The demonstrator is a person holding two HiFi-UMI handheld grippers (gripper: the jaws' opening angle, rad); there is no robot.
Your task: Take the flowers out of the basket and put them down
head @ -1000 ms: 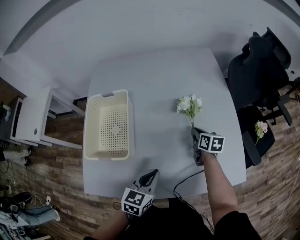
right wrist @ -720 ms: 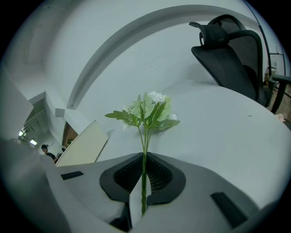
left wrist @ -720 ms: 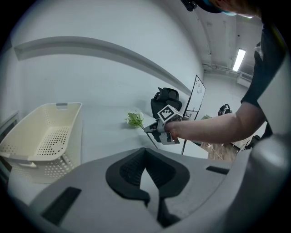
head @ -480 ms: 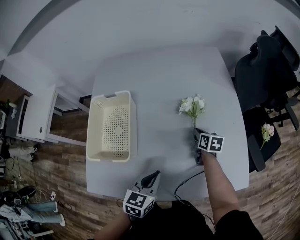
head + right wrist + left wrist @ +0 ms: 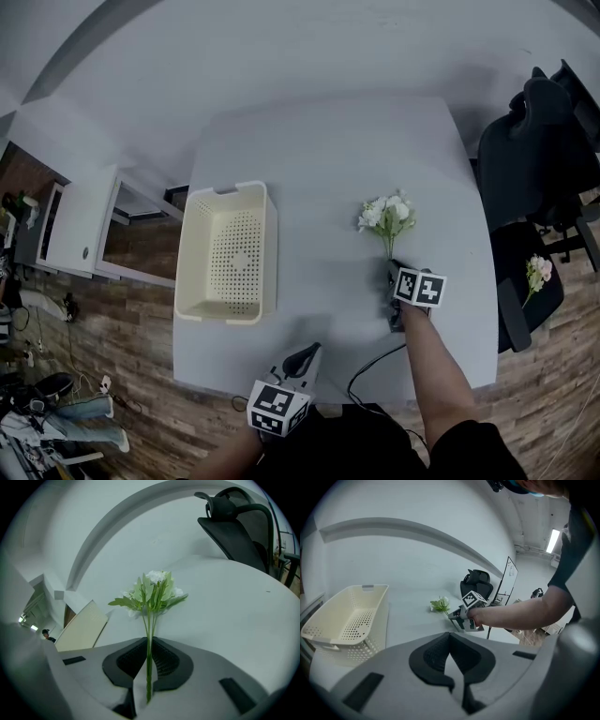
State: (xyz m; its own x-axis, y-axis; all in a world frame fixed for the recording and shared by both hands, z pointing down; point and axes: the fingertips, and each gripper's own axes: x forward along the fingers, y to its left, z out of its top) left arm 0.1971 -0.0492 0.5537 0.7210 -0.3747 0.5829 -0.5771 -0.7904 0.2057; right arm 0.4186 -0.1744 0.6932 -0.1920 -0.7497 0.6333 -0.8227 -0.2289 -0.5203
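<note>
Flowers [image 5: 385, 214], stems clamped in the right gripper [image 5: 394, 272]; left gripper [image 5: 304, 353] pressed together, empty.

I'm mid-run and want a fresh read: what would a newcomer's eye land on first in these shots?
First, the white flowers, right of centre over the grey table, with their stems clamped in the right gripper. Next, the cream perforated basket, which stands empty on the table's left side. The left gripper hangs at the near edge, jaws together with nothing between them.
</note>
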